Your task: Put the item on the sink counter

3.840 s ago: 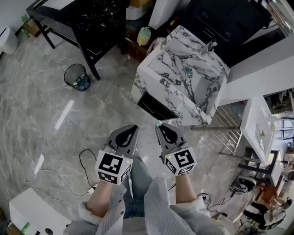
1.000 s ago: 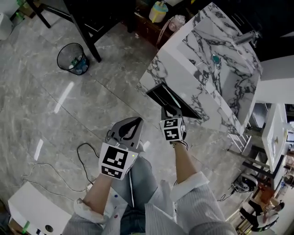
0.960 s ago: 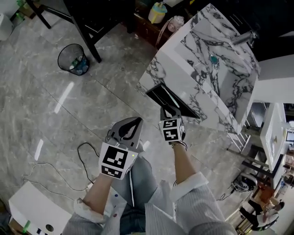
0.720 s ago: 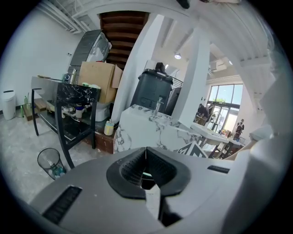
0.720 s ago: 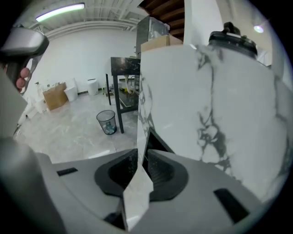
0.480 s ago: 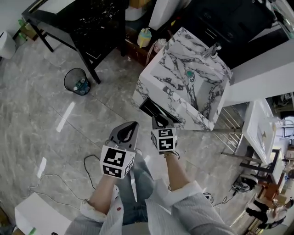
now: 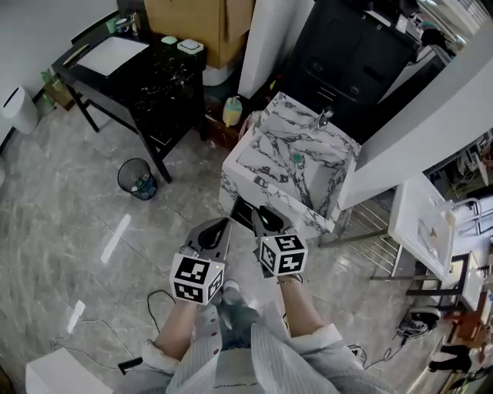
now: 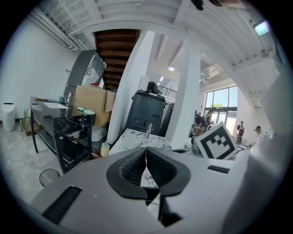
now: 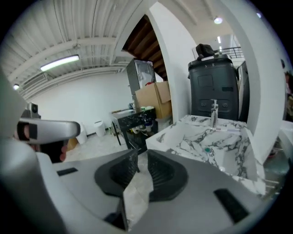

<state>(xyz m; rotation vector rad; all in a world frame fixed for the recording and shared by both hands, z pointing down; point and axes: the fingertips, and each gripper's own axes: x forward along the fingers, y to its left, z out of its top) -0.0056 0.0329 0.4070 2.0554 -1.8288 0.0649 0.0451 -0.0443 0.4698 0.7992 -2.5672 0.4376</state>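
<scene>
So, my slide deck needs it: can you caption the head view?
Facing the marble sink, left claw shut, right claw slightly open, both empty.

Ahead of the right gripper (image 7: 262, 212), the desk (image 7: 253, 148) lies open from above (faucet (image 7: 325, 118) at far edge); a white wall (image 7: 416, 115) crowds its right.

Grey marbled floor tiles (image 7: 62, 215), glossy. Black table (image 7: 146, 69) with dark veined top, upper left, bearing a white flat sheet (image 7: 113, 55) and two small round containers (image 7: 169, 40). Cardboard box (image 7: 199, 19) behind the table. Black wire wastebasket (image 7: 139, 178), contents inside, on the floor just beside a table leg. White bin (image 7: 19, 108) at the left wall. Yellow-bodied bottle (image 7: 232, 111) on the floor right of the table. White column (image 7: 266, 38); black cabinet (image 7: 354, 61) beside it. Cable (image 7: 96, 327) trailing across the floor, lower left.
</scene>
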